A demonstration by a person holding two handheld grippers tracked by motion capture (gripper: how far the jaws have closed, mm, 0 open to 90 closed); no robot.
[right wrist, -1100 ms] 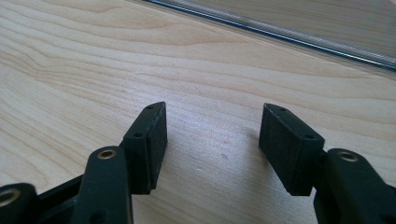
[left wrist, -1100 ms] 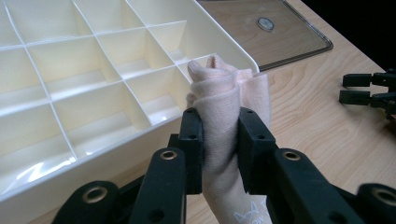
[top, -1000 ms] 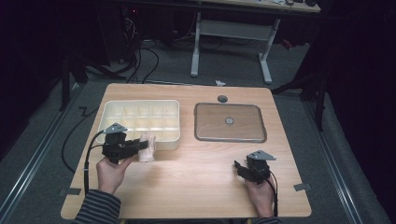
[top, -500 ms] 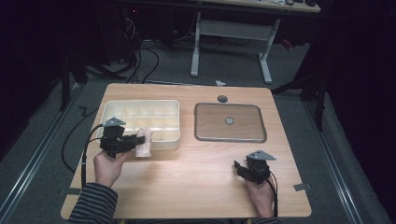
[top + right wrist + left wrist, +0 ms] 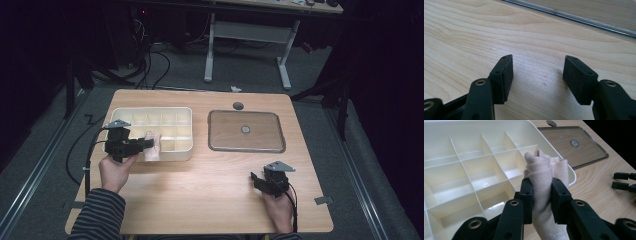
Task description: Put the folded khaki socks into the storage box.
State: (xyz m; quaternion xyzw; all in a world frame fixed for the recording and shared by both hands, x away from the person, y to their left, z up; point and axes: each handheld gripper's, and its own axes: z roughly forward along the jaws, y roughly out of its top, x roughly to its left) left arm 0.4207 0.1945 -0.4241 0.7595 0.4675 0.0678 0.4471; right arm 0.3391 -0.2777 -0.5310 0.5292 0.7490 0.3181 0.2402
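Landmark: a cream divided tray [image 5: 172, 150] sits on the left half of the wooden tabletop [image 5: 200, 185]; every place below is given relative to it.
Left gripper: the left gripper [image 5: 541, 202] is at the tray's near edge, toward its left end; its fingers [image 5: 526, 195] are clenched on a pale pink rolled cloth [image 5: 546, 172].
Cloth: it stands up between the fingers, pressed on both sides, its folded top just over the tray's near rim and nearest row of compartments; in the high view it shows at the tray's near wall [image 5: 152, 145].
Right gripper: the right gripper [image 5: 537, 75] is well to the right of the tray and nearer the person, low over bare wood; its fingers [image 5: 506, 72] are spread apart, released, with nothing between them.
Lid: a clear flat lid [image 5: 246, 131] lies just right of the tray, apart from it.
Person: a striped sleeve [image 5: 97, 215] comes in below the tray's left end.
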